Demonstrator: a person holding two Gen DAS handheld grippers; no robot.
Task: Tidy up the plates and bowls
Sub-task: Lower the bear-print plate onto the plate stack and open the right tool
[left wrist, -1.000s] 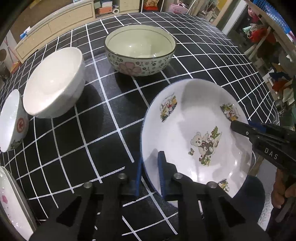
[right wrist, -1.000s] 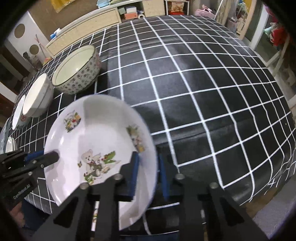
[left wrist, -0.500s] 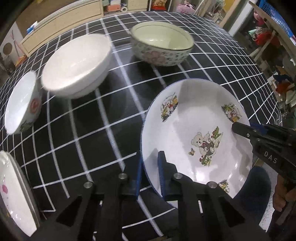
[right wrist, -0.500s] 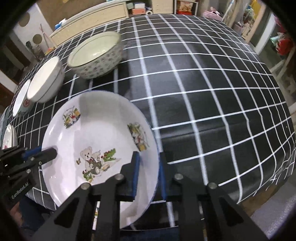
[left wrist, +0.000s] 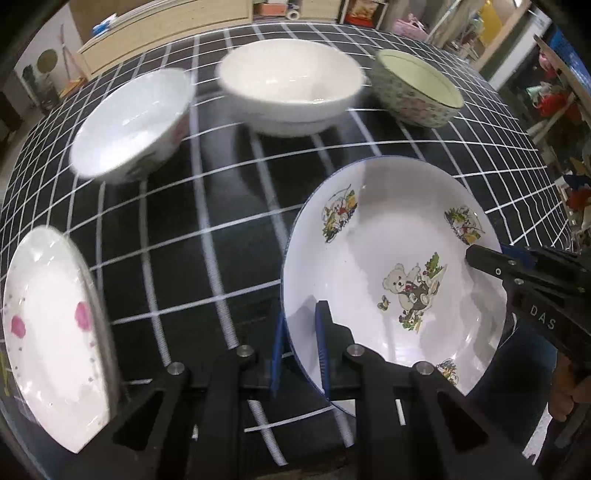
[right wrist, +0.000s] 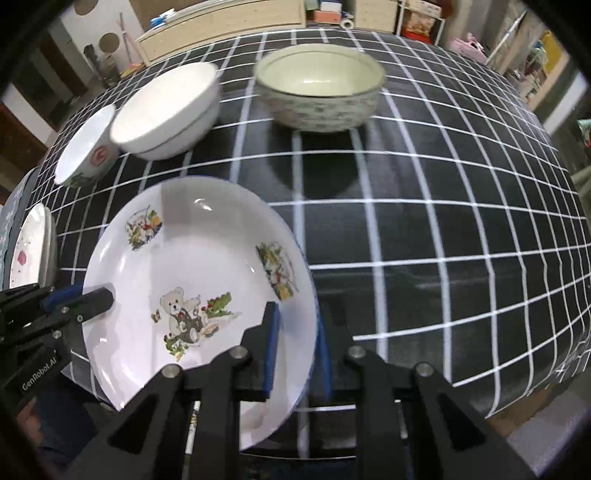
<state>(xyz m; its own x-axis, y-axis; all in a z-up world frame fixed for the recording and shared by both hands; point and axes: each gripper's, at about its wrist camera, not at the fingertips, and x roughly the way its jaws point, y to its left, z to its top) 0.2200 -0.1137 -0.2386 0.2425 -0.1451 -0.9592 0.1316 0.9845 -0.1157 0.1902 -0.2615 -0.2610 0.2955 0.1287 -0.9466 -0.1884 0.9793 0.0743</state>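
A white deep plate with teddy-bear pictures (left wrist: 391, 269) (right wrist: 192, 273) is held above the table's near edge. My left gripper (left wrist: 299, 325) is shut on its left rim. My right gripper (right wrist: 295, 325) is shut on its right rim and also shows in the left wrist view (left wrist: 495, 258). A white plate with pink flowers (left wrist: 48, 332) (right wrist: 27, 254) lies at the near left. Behind stand a small white bowl with a red mark (left wrist: 133, 125) (right wrist: 86, 151), a plain white bowl (left wrist: 291, 85) (right wrist: 166, 110) and a floral bowl (left wrist: 417, 88) (right wrist: 319, 92).
The table (right wrist: 443, 221) has a black cloth with a white grid. A low wooden cabinet (right wrist: 221, 22) stands behind it. Shelves with clutter (left wrist: 554, 92) stand to the right. The left gripper also shows in the right wrist view (right wrist: 81, 299).
Both grippers have carried the teddy-bear plate leftward along the near edge. The bowls have shifted right in view, and the pink-flowered plate has come further into view at the left.
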